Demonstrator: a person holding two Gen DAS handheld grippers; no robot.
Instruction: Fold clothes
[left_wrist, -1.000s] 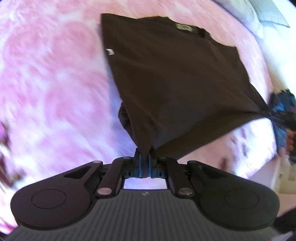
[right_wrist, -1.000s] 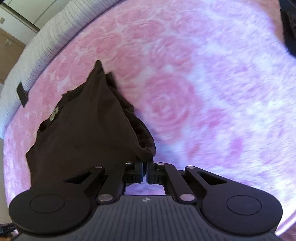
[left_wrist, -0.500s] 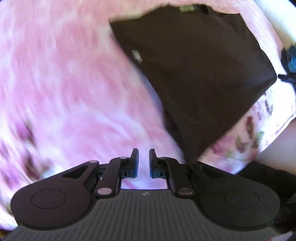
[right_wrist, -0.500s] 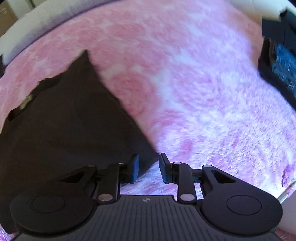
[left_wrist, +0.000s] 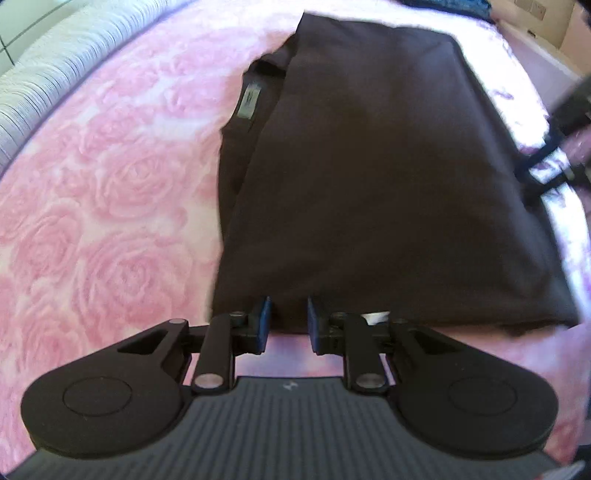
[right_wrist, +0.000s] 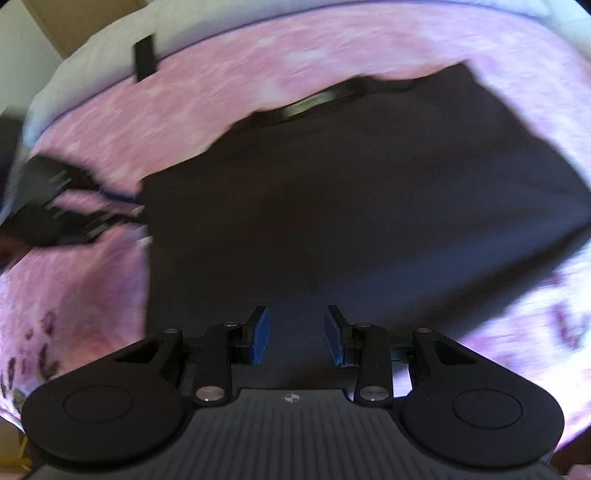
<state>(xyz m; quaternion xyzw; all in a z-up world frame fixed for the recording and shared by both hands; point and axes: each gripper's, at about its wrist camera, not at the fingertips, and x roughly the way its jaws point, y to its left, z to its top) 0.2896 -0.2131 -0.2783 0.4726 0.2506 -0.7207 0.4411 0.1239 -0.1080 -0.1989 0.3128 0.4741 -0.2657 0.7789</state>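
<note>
A dark brown garment (left_wrist: 369, 177) lies folded flat on the pink rose blanket (left_wrist: 110, 192), its grey neck label (left_wrist: 251, 99) at the left fold. My left gripper (left_wrist: 288, 310) sits at the garment's near edge. Its jaws are opening, and the hem shows in the gap without the pads pressing on it. My right gripper (right_wrist: 295, 317) hovers over the same garment (right_wrist: 351, 203). Its jaws are also opening, with only fabric below them and nothing gripped. Each gripper appears blurred in the other's view: the right one (left_wrist: 565, 140) and the left one (right_wrist: 55, 206).
A white ribbed mattress edge (left_wrist: 55, 74) borders the blanket at the upper left. A black strap (right_wrist: 144, 55) hangs on the pale bed edge. A small white tag (left_wrist: 375, 316) peeks out at the garment's near hem. Pale furniture (left_wrist: 535, 40) stands beyond the bed.
Both grippers were shut on corners of the lifted garment and have let go. The garment now lies flat and folded. The right gripper swept across over it and the left one rolled round.
</note>
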